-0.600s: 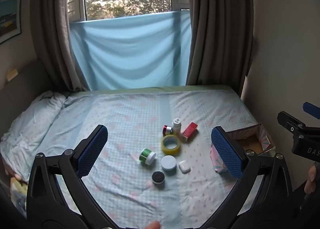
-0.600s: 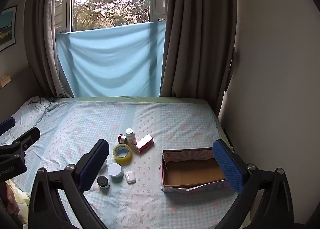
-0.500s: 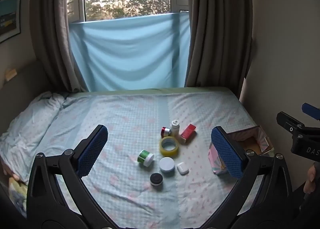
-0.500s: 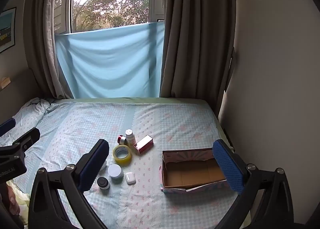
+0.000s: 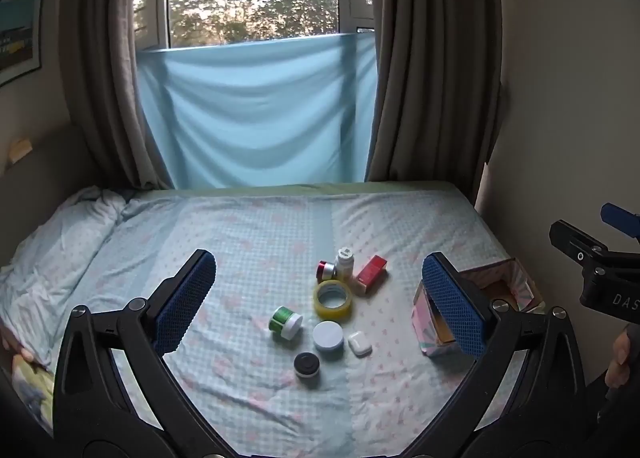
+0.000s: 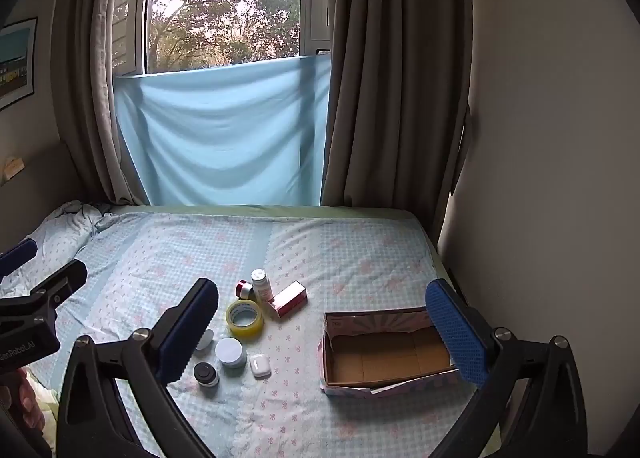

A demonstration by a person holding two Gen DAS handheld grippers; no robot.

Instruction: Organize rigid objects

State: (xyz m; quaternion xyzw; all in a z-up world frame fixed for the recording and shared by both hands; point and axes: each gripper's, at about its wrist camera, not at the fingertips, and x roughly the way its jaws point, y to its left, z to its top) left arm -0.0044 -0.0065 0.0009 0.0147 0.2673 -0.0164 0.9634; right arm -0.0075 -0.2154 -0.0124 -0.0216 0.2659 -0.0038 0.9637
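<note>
The left gripper (image 5: 318, 302) hangs above the bed (image 5: 248, 242) with its jaws wide apart and nothing between them. The right gripper (image 6: 322, 328) is likewise held above the bed, jaws wide apart and empty.

A cluster of small items lies on the bed's patterned sheet, near its middle. At the far end of the cluster, a white bottle (image 5: 344, 261) stands upright, with a red-capped jar (image 5: 325, 270) just beside it on the left and a red box (image 5: 371, 270) lying on its side just to the right. A roll of yellow tape (image 5: 333, 299) lies flat directly in front of the bottle. Nearer the camera, a green jar (image 5: 285, 323) lies tipped on its side, apart from the tape. A white round jar (image 5: 328, 335) sits beside it, with a white earbud case (image 5: 359, 343) just to its right. A black-lidded jar (image 5: 306, 365) stands closest to the camera.

A cardboard box (image 6: 386, 354) with a pink patterned outside rests on the bed to the right of the cluster, well apart from it and near the bed's right edge. It is open at the top and its brown inside holds nothing. In the left wrist view the left gripper's right finger partly hides this box.

Brown curtains (image 6: 396, 78) flank the window (image 6: 224, 6), and a light blue cloth (image 6: 224, 134) hangs across its lower part.
</note>
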